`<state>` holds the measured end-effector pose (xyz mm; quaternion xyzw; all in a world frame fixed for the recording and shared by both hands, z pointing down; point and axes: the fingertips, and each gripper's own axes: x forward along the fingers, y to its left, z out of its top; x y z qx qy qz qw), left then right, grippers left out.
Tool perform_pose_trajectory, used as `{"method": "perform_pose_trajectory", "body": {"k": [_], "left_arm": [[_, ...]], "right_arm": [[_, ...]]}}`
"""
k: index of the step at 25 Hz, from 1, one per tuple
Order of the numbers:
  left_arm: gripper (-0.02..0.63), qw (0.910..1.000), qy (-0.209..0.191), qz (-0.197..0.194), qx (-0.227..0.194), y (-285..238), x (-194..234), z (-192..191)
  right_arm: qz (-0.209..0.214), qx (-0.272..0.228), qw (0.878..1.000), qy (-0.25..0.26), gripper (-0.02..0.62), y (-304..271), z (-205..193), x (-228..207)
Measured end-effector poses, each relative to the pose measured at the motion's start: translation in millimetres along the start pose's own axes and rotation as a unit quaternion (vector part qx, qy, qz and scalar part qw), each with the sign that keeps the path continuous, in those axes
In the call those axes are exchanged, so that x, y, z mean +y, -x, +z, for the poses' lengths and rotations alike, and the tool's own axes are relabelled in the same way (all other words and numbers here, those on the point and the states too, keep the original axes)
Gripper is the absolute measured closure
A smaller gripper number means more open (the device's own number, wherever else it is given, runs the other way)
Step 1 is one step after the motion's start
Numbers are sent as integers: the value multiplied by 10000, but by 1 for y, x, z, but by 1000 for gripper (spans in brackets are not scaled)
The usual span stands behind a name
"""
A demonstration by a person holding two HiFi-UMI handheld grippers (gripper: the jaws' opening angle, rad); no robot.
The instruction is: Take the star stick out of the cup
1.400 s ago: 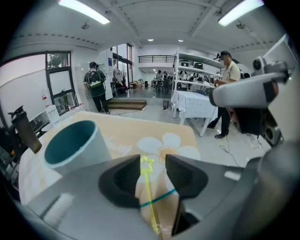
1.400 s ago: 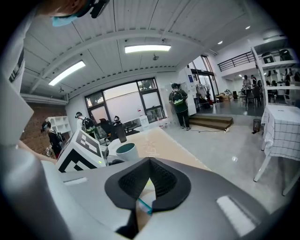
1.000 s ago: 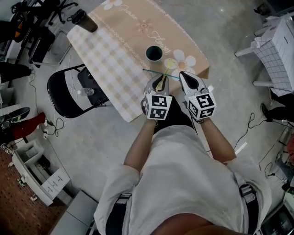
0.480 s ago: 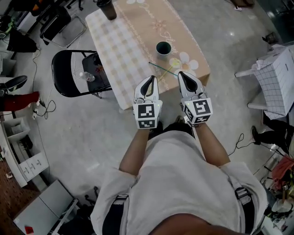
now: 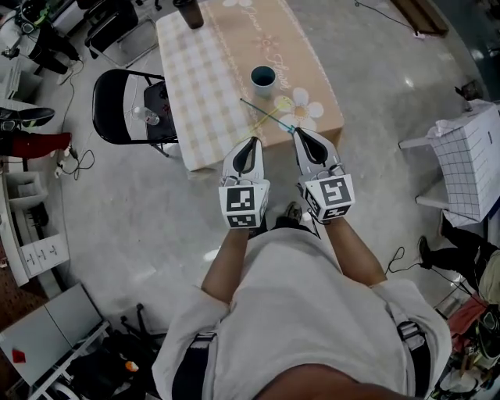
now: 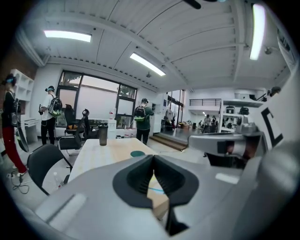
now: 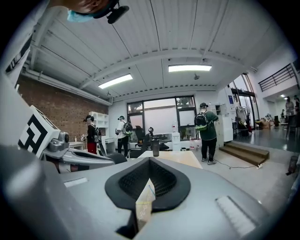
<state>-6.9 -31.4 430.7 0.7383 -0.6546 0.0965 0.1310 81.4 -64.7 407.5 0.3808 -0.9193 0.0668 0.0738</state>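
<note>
A dark teal cup (image 5: 263, 76) stands upright on the checked, flower-print table (image 5: 203, 86). The star stick (image 5: 269, 116), thin and teal with a pale yellow star, lies flat on the cloth in front of the cup, outside it. My left gripper (image 5: 248, 147) is shut and empty, held just off the table's near edge. My right gripper (image 5: 300, 134) is also shut, its tips by the stick's near end; whether they touch it I cannot tell. In the left gripper view a sliver of the stick (image 6: 157, 190) shows beyond the closed jaws, and the cup (image 6: 137, 153) sits farther up the table.
A dark tumbler (image 5: 191, 12) stands at the table's far end. A black folding chair (image 5: 117, 109) holding a bottle is left of the table. A white gridded box (image 5: 469, 156) sits on the right. Cables lie on the floor. Several people stand in the background (image 7: 206, 129).
Both grippers have drawn back from over the table toward the person. The left gripper was at the stick a second ago and is now off it; the stick stays on the cloth.
</note>
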Motion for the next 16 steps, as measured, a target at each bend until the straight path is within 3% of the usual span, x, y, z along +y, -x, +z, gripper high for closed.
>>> {"method": "perform_pose_trajectory", "body": {"k": [8,16], "left_arm": [[603,9994,-47,284,-191,31,-70,-20],[603,9982,-77,538,-241,34,-89,-10]], "right_arm": [[372,-86,9992,149,597,71,-24,-8],[595,-140,9980,177,597,85,-16,-21]]}}
